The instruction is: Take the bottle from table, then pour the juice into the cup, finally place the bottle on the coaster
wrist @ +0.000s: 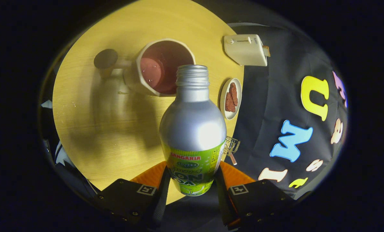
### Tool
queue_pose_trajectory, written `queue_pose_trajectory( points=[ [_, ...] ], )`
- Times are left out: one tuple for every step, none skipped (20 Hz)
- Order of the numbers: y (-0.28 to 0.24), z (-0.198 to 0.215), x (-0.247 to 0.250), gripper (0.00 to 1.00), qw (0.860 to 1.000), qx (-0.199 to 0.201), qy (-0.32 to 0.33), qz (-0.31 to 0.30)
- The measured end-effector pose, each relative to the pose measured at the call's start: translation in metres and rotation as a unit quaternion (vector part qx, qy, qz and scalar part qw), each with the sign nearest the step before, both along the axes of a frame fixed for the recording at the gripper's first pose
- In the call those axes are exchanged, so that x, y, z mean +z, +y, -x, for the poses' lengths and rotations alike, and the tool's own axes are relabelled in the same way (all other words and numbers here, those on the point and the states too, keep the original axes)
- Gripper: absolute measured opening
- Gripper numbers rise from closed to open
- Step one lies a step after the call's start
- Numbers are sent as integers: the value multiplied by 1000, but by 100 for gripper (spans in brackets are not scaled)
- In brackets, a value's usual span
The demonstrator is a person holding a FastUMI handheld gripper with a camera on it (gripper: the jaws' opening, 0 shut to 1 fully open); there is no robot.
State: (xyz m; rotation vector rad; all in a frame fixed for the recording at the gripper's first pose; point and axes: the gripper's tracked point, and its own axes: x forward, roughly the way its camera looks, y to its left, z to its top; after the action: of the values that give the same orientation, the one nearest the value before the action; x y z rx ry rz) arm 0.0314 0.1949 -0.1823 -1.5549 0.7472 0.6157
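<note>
My gripper (192, 183) is shut on a silver aluminium bottle (192, 125) with a green label, both fingers pressing its lower body. The bottle is tilted over the table, its open uncapped mouth pointing at the rim of a cream cup (161, 66) with a dark red inside. A pinkish patch shows inside the cup. Beyond the cup's far side lies a small dark round coaster (105, 58) on the yellow wooden table (98, 129).
A cream toaster (246, 50) stands at the table's edge beyond the bottle. A small white plate (230, 98) with brown pieces sits beside the bottle's neck. A small wire rack (231, 146) lies near the table's edge by the bottle's label.
</note>
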Motion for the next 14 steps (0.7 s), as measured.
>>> queue_pose_trajectory(
  points=[
    [0,3,-2,68,1000,-12,8,-20],
    [0,5,-4,68,999,-25,15,-41],
    [0,8,-6,68,997,-39,24,-59],
    [-1,10,-9,68,995,-52,30,-75],
    [-2,9,-9,68,994,-60,30,-88],
    [-1,8,-8,68,993,-64,26,-98],
    [-2,5,-7,68,992,-68,21,-109],
    [-4,4,-8,68,990,-75,18,-122],
    [-6,4,-8,68,987,-86,19,-138],
    [-7,4,-10,68,983,-99,20,-156],
    [-9,4,-12,68,978,-113,23,-171],
    [-12,2,-13,68,975,-124,24,-184],
    [-14,1,-15,68,971,-136,25,-195],
    [-17,-1,-15,68,967,-148,26,-208]
  ],
)
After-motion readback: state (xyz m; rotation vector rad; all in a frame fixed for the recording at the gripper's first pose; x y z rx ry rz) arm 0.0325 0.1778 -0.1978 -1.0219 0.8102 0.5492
